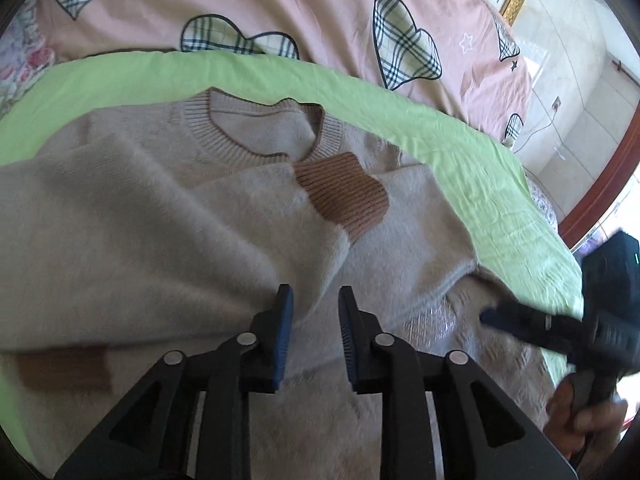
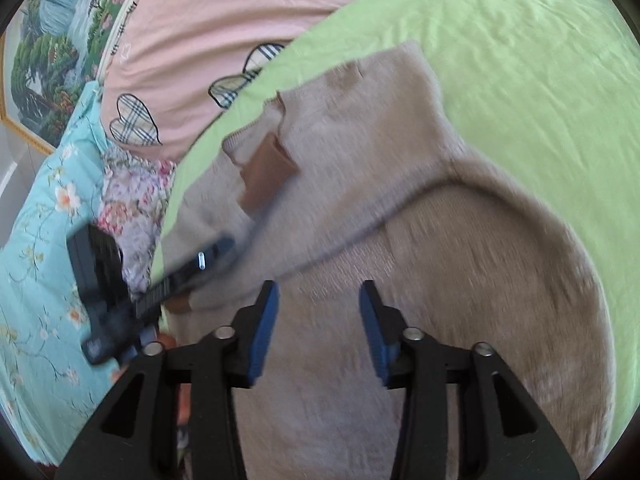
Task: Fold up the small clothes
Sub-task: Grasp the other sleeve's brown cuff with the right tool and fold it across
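Sweater lay flat on the green sheet of the bed, neckline away from both sets of jaws, its body running back under them. Both sleeves were already folded in across the chest: one brown cuff sat ahead of the left gripper, just short of the collar, and the other cuff lay off to that gripper's left, near the hem.

Left gripper's jaws stood slightly apart with nothing between them, hovering over the folded sleeve. Right gripper had its jaws spread wider, also empty, above the lower body of the sweater; a curved fold edge ran just ahead of them. A pink quilt with plaid hearts lay beyond the sheet (no part in the job).

As I read it, the sleeve stage was finished and both grippers had let go, so the step in hand was getting set for the lengthwise fold. The next move would call for each gripper to drop to the hem on its own side, pinch both layers, and carry the hem forward toward the collar without dragging the sleeves loose. Motion blur in the right view made exact contact with the fabric hard to judge.
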`<control>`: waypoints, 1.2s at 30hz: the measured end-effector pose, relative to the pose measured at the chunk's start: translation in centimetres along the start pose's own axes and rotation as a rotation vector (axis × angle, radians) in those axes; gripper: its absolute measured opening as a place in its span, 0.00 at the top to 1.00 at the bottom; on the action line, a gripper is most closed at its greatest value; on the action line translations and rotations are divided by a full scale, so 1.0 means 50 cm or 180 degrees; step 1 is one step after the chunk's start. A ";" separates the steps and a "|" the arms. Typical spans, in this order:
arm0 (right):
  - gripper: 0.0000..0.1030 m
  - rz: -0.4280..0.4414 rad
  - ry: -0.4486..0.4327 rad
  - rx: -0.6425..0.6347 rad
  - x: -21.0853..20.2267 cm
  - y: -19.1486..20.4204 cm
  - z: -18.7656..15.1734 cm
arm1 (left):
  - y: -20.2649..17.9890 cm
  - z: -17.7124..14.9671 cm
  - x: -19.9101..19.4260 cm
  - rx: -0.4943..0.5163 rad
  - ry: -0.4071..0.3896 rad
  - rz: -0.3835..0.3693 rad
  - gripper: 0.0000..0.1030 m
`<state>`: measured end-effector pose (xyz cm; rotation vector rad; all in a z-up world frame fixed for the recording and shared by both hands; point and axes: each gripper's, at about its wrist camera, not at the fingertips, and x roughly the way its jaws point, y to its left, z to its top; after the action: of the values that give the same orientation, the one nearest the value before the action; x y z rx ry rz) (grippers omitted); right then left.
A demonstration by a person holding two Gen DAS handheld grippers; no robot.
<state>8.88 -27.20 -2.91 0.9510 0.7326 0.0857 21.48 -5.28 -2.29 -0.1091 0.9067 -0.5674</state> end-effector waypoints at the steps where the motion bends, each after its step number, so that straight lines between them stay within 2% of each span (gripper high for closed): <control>1: 0.39 0.0036 -0.0029 0.0002 0.009 0.008 0.014 | 0.003 -0.009 -0.016 0.0012 -0.0013 0.0040 0.68; 4: 0.38 0.0130 -0.0040 0.0048 0.045 0.022 0.044 | 0.030 -0.041 -0.083 0.0020 -0.0149 0.0261 0.63; 6: 0.38 0.0174 -0.0039 0.0078 0.072 0.029 0.061 | 0.069 -0.059 -0.130 -0.0066 -0.0254 0.0558 0.59; 9: 0.38 0.0198 0.0005 0.0122 0.127 0.035 0.087 | 0.152 -0.071 -0.178 -0.0366 -0.0342 0.1091 0.55; 12: 0.38 0.0217 0.0075 0.0189 0.181 0.041 0.105 | 0.243 -0.076 -0.190 -0.0694 -0.0304 0.1375 0.55; 14: 0.38 0.0230 0.0070 0.0208 0.210 0.048 0.112 | 0.278 -0.077 -0.181 -0.0784 -0.0230 0.1412 0.55; 16: 0.47 0.0243 0.0009 0.0162 0.226 0.059 0.119 | 0.310 -0.078 -0.154 -0.0889 -0.0077 0.1353 0.55; 18: 0.92 0.0369 0.0106 0.0211 0.242 0.066 0.125 | 0.316 -0.070 -0.140 -0.0922 -0.0089 0.1334 0.54; 20: 0.92 0.0464 0.0076 0.0122 0.226 0.082 0.131 | 0.307 -0.053 -0.130 -0.0873 -0.0124 0.1363 0.54; 21: 0.92 0.0533 -0.0030 0.0039 0.201 0.098 0.136 | 0.306 -0.044 -0.124 -0.0892 -0.0146 0.1408 0.54; 23: 0.92 0.0686 -0.0289 -0.0012 0.141 0.112 0.145 | 0.313 -0.032 -0.121 -0.1005 -0.0167 0.1525 0.57; 25: 0.92 0.0844 -0.0639 0.0073 0.061 0.094 0.158 | 0.315 -0.035 -0.136 -0.1106 -0.0254 0.1561 0.58; 26: 0.92 0.0865 -0.0758 0.0138 0.034 0.077 0.164 | 0.309 -0.034 -0.140 -0.1110 -0.0306 0.1540 0.58; 28: 0.92 0.0721 -0.0917 0.0206 -0.006 0.035 0.177 | 0.287 -0.038 -0.142 -0.1022 -0.0346 0.1507 0.58; 31: 0.92 0.0540 -0.0774 0.0294 0.004 -0.017 0.179 | 0.247 -0.039 -0.127 -0.0762 -0.0311 0.1750 0.65; 33: 0.92 0.0436 -0.0683 0.0266 0.018 -0.035 0.169 | 0.254 -0.042 -0.136 -0.0864 -0.0318 0.1791 0.67; 36: 0.92 0.0391 -0.0550 0.0254 0.036 -0.057 0.147 | 0.269 -0.051 -0.162 -0.1071 -0.0410 0.1692 0.67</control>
<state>14.01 -33.43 -3.38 1.0655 0.5211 0.0814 21.24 10.65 -2.44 -0.1976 0.8548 0.0883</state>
